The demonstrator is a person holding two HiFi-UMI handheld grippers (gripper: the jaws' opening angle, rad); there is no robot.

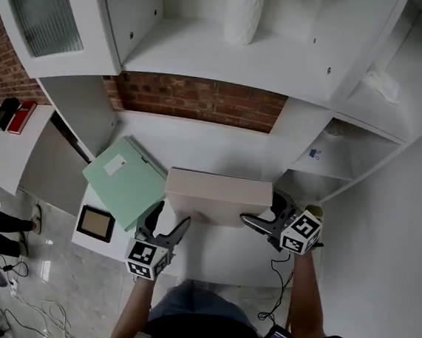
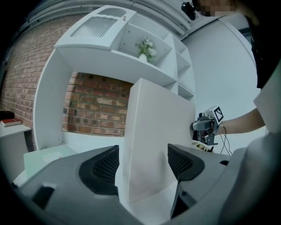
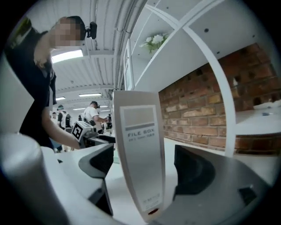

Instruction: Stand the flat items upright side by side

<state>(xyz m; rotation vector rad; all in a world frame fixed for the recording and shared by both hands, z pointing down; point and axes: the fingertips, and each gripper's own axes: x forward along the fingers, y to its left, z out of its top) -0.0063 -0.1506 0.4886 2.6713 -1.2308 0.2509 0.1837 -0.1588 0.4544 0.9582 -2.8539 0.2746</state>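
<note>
Pale file box (image 1: pixel 219 195) stands on edge, grey label on 1 end. Left gripper (image 1: pixel 172 215) pinches it; right gripper (image 1: pixel 260 209) gapes wide.

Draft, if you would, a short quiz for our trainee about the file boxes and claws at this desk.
1. True or false: the white file box stands upright on the desk.
2. Where is the green file box? A. On the top shelf. B. Lying flat beside the white one. C. On the floor.
3. Which claw stands open around the box end labelled FILE BOX?
Key: 1 true; 2 B; 3 the right claw.
</note>
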